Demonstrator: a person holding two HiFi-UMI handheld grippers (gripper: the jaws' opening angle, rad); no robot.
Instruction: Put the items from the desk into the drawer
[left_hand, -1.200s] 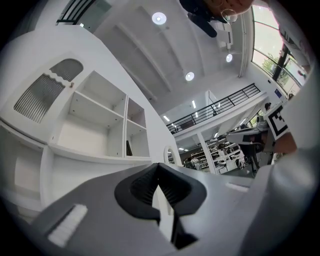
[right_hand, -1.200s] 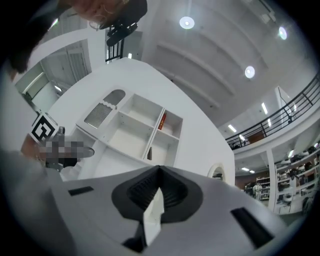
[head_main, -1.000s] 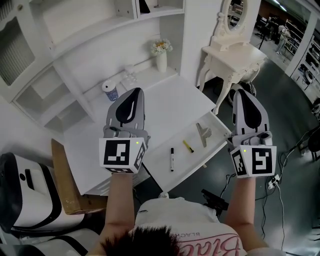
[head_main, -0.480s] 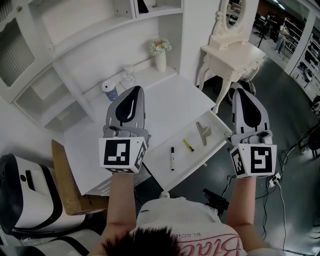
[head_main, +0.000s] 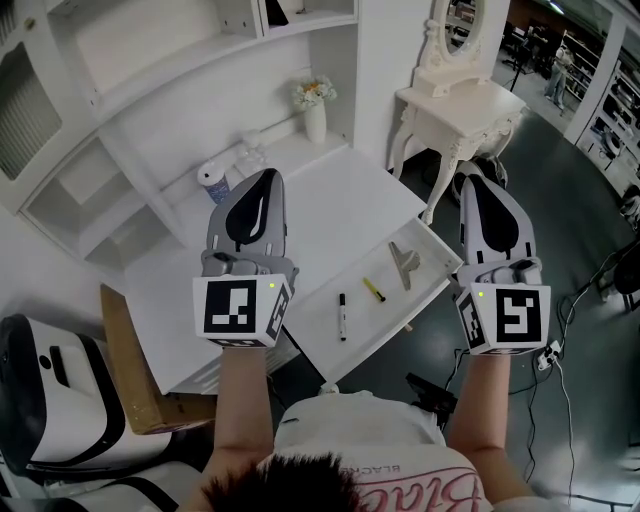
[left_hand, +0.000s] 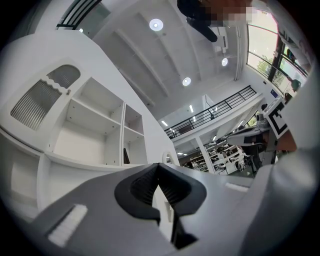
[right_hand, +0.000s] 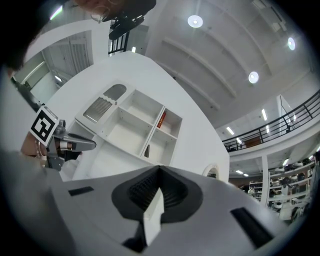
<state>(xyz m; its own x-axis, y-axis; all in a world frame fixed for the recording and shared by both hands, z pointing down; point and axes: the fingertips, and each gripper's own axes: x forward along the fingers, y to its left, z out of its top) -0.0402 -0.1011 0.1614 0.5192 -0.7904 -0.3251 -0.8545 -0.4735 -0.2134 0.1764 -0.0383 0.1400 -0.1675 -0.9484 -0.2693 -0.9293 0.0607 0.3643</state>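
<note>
White surfaces are seen on nearly everything, the table (head_main: 345, 205) and its pulled-out drawer (head_main: 395, 312) included. Three items are counted in the drawer: one black marker (head_main: 341, 318), one short yellow stick-shaped item (head_main: 374, 290) and one grey T-shaped piece (head_main: 403, 266). They are laid in a row and kept apart from one another.

At the back of the table one vase of flowers (head_main: 315, 112) and one blue-and-white cup (head_main: 213, 183) are set, well apart. Between them a small cluster of clear glass pieces (head_main: 250, 155) is placed; their number cannot be told.

Two grippers are held up side by side, both tilted a little upward. The left gripper (head_main: 264, 180) is raised over the table, and part of the tabletop is hidden behind it. The right gripper (head_main: 470, 183) is held past the drawer's right end. The left fingers (left_hand: 143, 188) are pressed together, and so are the right fingers (right_hand: 145, 192).

Open shelves (head_main: 150, 60) are fixed behind the table. One dressing table with a mirror (head_main: 455, 100) is stood to the right, and one cardboard box (head_main: 130, 375) is leaned at the table's left.
</note>
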